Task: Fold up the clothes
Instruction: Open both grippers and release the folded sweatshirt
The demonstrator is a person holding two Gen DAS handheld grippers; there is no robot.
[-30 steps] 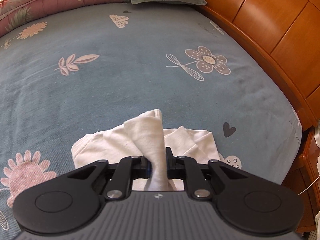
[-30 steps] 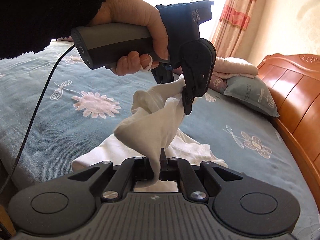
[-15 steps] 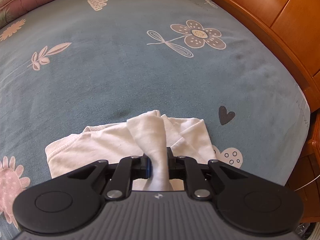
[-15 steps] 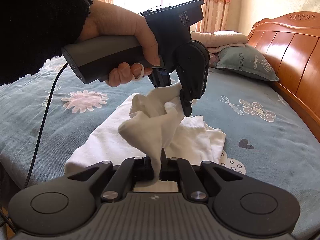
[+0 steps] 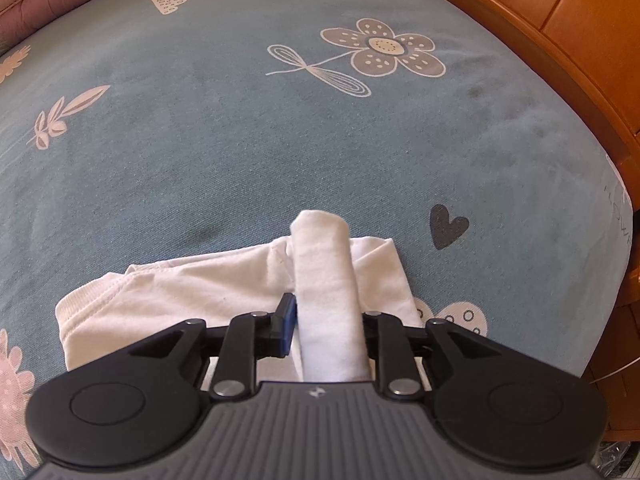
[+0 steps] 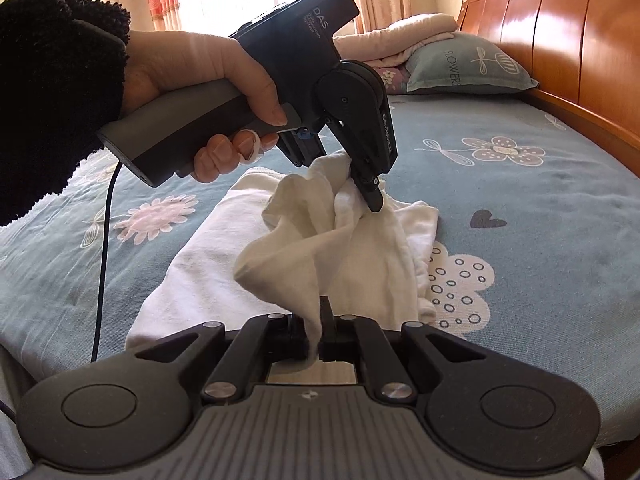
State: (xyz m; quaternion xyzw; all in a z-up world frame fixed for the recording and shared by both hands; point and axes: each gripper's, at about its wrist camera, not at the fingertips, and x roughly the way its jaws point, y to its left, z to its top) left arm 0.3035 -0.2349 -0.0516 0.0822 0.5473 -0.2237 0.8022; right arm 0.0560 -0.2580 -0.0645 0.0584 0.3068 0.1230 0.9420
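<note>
White garment (image 6: pixel 320 248); hand (image 6: pixel 208 80) right-view only

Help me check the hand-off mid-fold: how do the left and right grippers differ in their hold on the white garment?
The left gripper has its jaws opening, with a thick roll of the white garment loose between them; the right gripper is shut on a thin pinch. The left points steeply down at the bed; the right points nearer level. Both have the same lifted fold.
</note>
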